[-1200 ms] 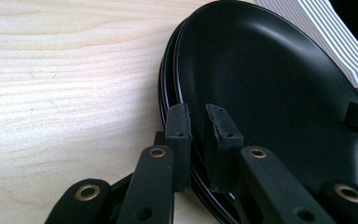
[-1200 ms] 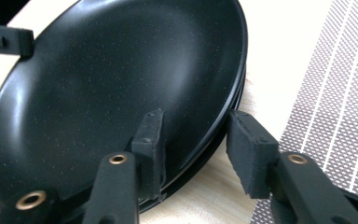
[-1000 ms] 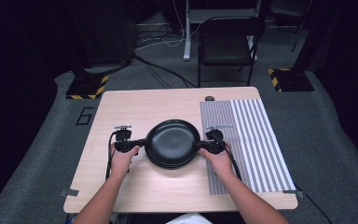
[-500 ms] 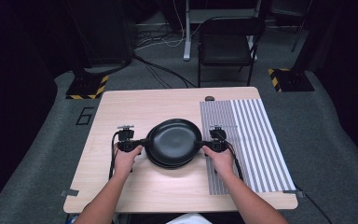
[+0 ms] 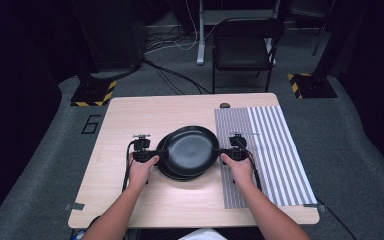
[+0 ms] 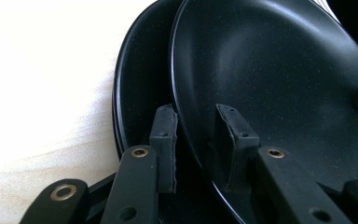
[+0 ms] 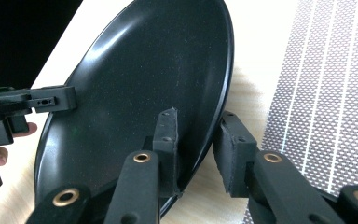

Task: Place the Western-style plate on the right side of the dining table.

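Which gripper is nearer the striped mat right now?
Right. The right gripper sits at the striped mat's left edge, gripping the top black plate's rim. The left gripper holds the opposite rim, with the plate between it and the mat.

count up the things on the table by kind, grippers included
black plates: 2, the top plate and the lower plate under it
striped mat: 1
small dark object at the table's far edge: 1
grippers: 2, left gripper and right gripper
total: 6
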The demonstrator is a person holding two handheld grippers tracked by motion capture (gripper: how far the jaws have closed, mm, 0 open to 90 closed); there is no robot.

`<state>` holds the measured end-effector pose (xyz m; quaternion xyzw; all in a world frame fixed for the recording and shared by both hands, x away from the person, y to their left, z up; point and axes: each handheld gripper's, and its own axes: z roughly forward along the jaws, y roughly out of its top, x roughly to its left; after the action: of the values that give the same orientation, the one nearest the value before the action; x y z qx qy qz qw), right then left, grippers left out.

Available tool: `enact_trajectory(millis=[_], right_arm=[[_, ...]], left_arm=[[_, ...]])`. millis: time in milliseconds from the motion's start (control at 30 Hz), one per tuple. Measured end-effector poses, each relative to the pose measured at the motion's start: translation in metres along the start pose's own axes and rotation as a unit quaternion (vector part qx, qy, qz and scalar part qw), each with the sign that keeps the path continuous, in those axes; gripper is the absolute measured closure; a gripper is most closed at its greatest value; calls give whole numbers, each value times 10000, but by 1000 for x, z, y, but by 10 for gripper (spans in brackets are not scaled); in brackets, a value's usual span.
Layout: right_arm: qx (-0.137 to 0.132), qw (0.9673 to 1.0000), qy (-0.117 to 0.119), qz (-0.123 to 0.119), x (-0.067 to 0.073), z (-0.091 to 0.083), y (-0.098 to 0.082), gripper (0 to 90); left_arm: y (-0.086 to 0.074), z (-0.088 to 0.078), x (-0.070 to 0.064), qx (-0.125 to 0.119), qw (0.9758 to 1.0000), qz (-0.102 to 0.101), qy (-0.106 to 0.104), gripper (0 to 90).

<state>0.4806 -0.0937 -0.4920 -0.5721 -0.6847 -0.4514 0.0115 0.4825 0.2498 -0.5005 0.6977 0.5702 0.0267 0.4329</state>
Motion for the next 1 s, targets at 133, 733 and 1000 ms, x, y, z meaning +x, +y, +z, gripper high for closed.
enact_trajectory(millis=[133,733,1000], right_arm=[[-2,10000,-61,-66,-1,1,4,708],[-95,9997,-202,-32,8,-11,-6,641],[11,9997,-256,-32,14,-10,-15,681]], left_arm=[[-2,2,-3,-128,9999,69,25,665],[-9,4,-8,-417,9988,52,236,670],[-12,5,-9,-553,9981,72,262,671]])
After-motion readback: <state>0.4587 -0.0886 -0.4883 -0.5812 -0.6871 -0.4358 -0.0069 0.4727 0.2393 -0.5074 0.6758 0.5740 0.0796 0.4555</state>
